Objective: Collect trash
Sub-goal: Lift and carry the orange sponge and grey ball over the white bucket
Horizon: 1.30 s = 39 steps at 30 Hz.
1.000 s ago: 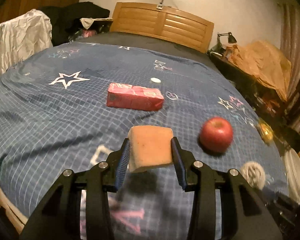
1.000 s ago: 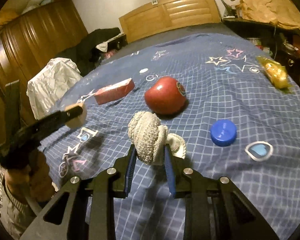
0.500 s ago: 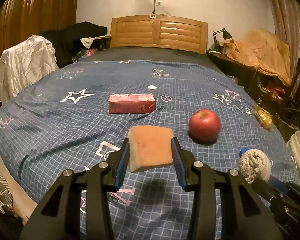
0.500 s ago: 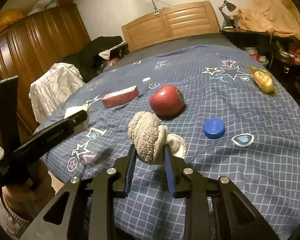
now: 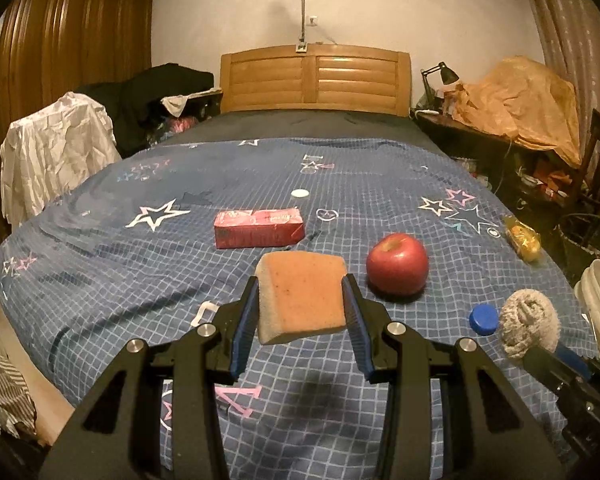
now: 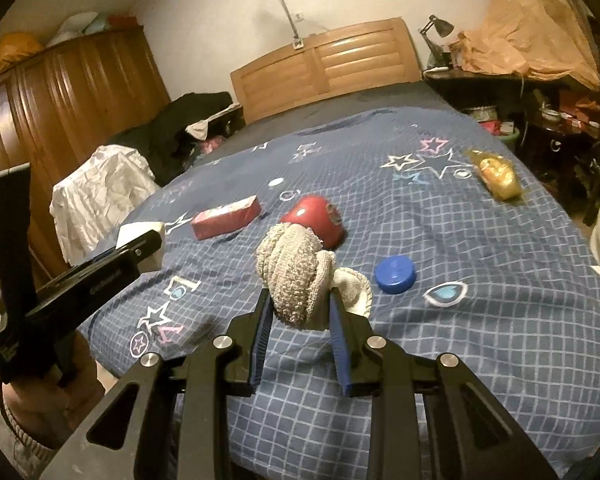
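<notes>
Left gripper point(image 5: 302, 312) pinches a sponge point(image 5: 303, 295), right gripper point(image 6: 298, 312) a rag point(image 6: 296, 274), above the bed point(image 5: 100, 264); the rag's loose tail could snag and pull free

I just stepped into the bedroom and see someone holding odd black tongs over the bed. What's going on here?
A person is tidying the bed with a two-finger gripper in each hand. The left gripper is clamped on an orange sponge, and the right gripper is clamped on a balled-up knitted cloth; both are held clear above the blue bedspread. An apple, a red carton, a blue cap and a yellow wrapper lie on the bed.
</notes>
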Each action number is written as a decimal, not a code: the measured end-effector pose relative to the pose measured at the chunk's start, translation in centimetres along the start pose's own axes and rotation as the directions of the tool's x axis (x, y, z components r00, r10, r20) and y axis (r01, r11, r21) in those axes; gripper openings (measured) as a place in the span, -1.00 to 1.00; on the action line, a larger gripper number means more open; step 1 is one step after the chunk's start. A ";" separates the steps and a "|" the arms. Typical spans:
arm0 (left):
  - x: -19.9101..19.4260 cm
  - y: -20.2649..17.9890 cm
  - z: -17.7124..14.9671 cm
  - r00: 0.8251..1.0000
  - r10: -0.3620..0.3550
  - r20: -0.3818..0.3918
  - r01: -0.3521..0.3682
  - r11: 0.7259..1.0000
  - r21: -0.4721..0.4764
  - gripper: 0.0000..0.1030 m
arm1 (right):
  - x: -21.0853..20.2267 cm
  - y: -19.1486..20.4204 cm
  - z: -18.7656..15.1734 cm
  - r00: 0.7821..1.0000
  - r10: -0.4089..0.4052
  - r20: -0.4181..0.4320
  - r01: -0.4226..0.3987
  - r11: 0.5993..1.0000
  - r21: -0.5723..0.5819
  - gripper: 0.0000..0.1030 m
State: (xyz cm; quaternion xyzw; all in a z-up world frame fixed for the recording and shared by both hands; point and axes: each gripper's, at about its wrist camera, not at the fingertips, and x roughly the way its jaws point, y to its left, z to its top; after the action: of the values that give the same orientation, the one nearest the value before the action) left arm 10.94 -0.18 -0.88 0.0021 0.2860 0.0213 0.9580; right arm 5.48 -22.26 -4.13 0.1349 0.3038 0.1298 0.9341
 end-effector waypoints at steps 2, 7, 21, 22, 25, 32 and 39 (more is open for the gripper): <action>-0.2 -0.4 0.0 1.000 0.000 0.006 0.000 1.000 0.010 -0.23 | -0.4 -0.4 0.1 1.000 -0.006 0.010 0.006 1.000 0.010 -0.43; -0.3 -1.2 0.0 1.000 -0.002 0.007 0.002 1.000 0.024 -0.23 | -1.5 -1.3 0.4 0.999 -0.020 0.033 0.019 0.999 0.030 -0.43; -2.6 -9.1 3.2 0.989 -0.112 0.096 0.101 0.989 0.110 -0.23 | -6.5 -6.0 2.4 0.981 -0.135 0.140 0.125 0.989 0.079 -0.43; -2.7 -9.7 3.4 0.987 -0.123 0.100 0.111 0.987 0.116 -0.23 | -7.1 -6.6 2.6 0.977 -0.149 0.150 0.137 0.987 0.087 -0.43; -3.2 -12.4 4.0 0.981 -0.160 0.113 0.143 0.979 0.144 -0.23 | -8.8 -8.4 3.2 0.966 -0.189 0.178 0.171 0.979 0.110 -0.43; -3.7 -18.1 5.1 0.964 -0.236 0.126 0.208 0.957 0.203 -0.23 | -12.7 -12.9 4.4 0.930 -0.281 0.236 0.248 0.956 0.158 -0.42; -3.6 -23.4 5.6 0.948 -0.295 0.121 0.258 0.932 0.255 -0.23 | -16.4 -17.8 4.6 0.890 -0.370 0.266 0.322 0.924 0.207 -0.42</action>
State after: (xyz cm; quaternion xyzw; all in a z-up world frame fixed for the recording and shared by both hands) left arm 11.96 -23.65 5.41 0.0770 0.2075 -0.1483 0.9639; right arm -1.70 -44.96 2.30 0.1701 0.1869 -0.0854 0.9638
